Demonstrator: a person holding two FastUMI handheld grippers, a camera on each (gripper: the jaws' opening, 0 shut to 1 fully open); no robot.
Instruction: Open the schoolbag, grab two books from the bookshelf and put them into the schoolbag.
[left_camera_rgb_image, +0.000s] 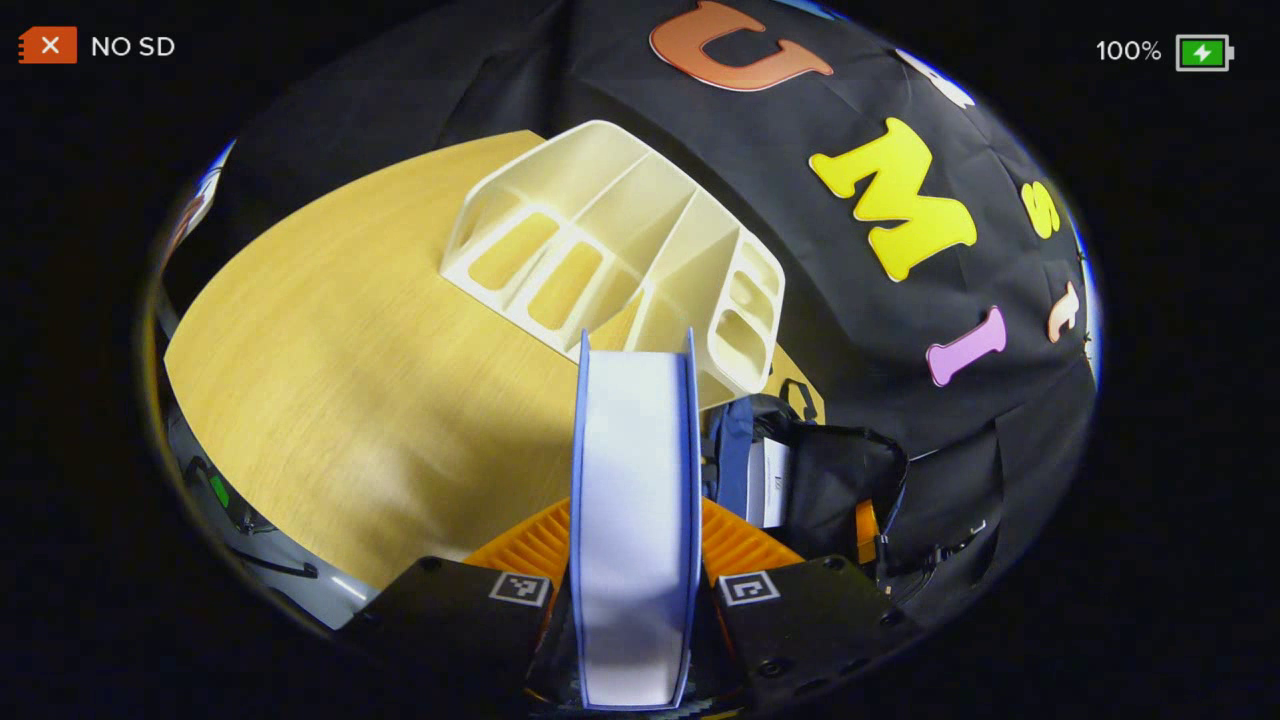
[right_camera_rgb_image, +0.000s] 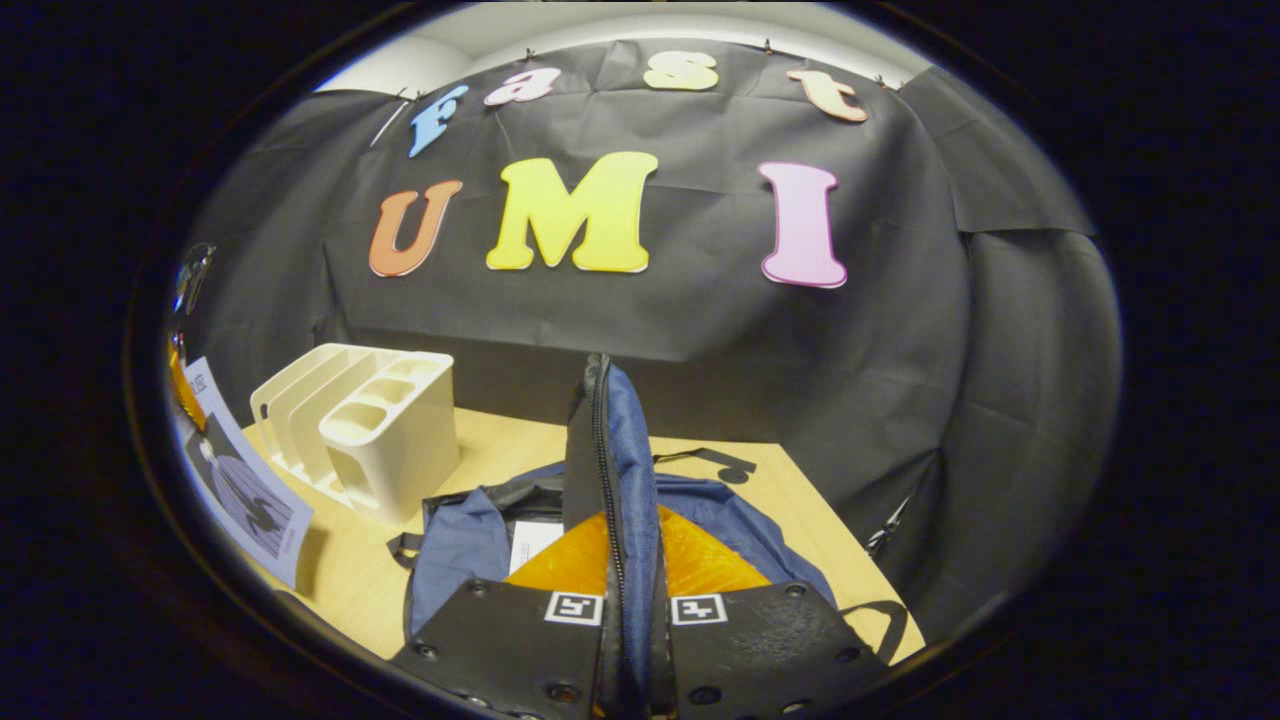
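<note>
Left gripper view: lower end of the book (left_camera_rgb_image: 634, 520) is cut off at the bottom edge; its cover art cannot be seen, only the page edge. The schoolbag (left_camera_rgb_image: 835, 480) at right centre is partly hidden behind the book, its interior too dark to read. A white item (left_camera_rgb_image: 770, 482) inside it is too small to identify. Right corner of the bookshelf (left_camera_rgb_image: 620, 235) is covered by the book top.

Right gripper view: the schoolbag's flap (right_camera_rgb_image: 615, 480) blocks the bag opening behind it. A second book (right_camera_rgb_image: 240, 470) at the left edge is cropped; its holder is unseen.
</note>
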